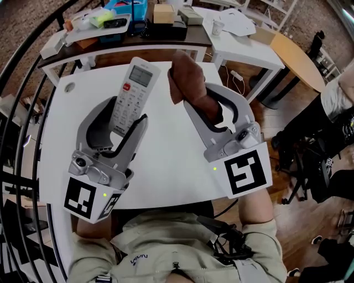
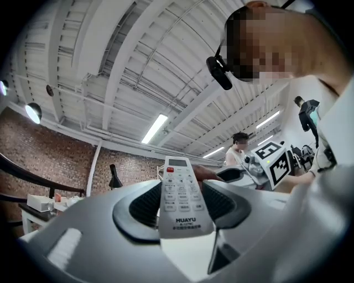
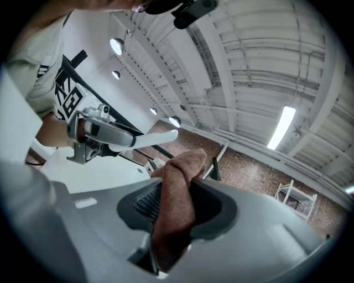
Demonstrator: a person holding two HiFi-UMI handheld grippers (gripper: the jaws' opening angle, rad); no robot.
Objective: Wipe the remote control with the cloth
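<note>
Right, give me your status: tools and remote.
Left tool shut on white remote control, held above table. Right tool shut on brown cloth, beside remote's top end. Nothing between them.

white remote control, buttons up, just beside bunched brown cloth, both clamped aloft

Place: an open workroom of office or lab kind, in a building of industrial style.
Walls: bare brick wall, also seen behind the furniture in the head view.
Ceiling: high white ceiling with open beams and a long tube light.
Floor: wooden floor.
Furniture: white table in front, a second white table, a dark table crowded with boxes, a round wooden table, a white shelf rack.
Edge: black railing curves beside the front table.
People: another person stands far behind.
</note>
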